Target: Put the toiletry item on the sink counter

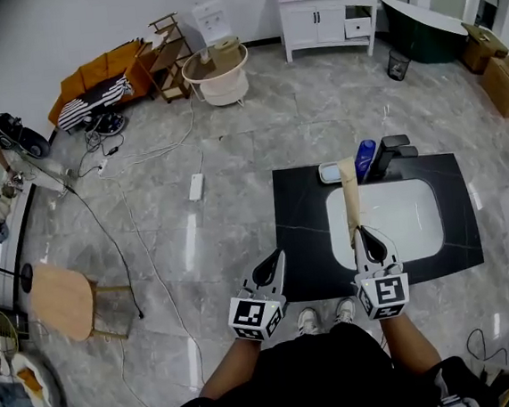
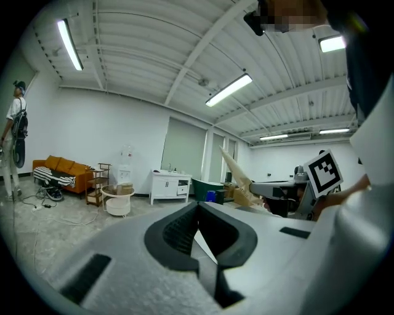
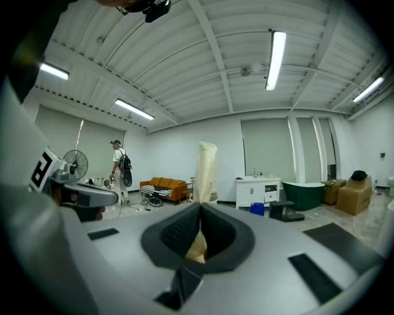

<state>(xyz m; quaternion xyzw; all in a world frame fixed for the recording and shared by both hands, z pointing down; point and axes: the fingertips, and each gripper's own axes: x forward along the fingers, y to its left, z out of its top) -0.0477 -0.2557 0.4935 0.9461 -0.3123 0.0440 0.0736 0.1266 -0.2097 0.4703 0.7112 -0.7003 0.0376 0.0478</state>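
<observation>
My right gripper (image 1: 367, 243) is shut on the lower end of a long beige toiletry tube (image 1: 352, 198), which sticks up and away over the left rim of the white basin (image 1: 404, 219) in the black sink counter (image 1: 303, 238). In the right gripper view the tube (image 3: 205, 172) rises from between the closed pads of that gripper (image 3: 198, 224). My left gripper (image 1: 272, 266) hangs over the counter's front left edge, shut with nothing in it. From the left gripper view (image 2: 197, 221) the tube (image 2: 237, 175) shows to the right.
A blue bottle (image 1: 365, 157), a black faucet (image 1: 391, 152) and a small dish (image 1: 329, 173) stand at the counter's far edge. Around it on the floor are a power strip (image 1: 196, 187) with cables, a wooden stool (image 1: 62, 302), a white vanity (image 1: 324, 17) and a green bathtub (image 1: 425, 25).
</observation>
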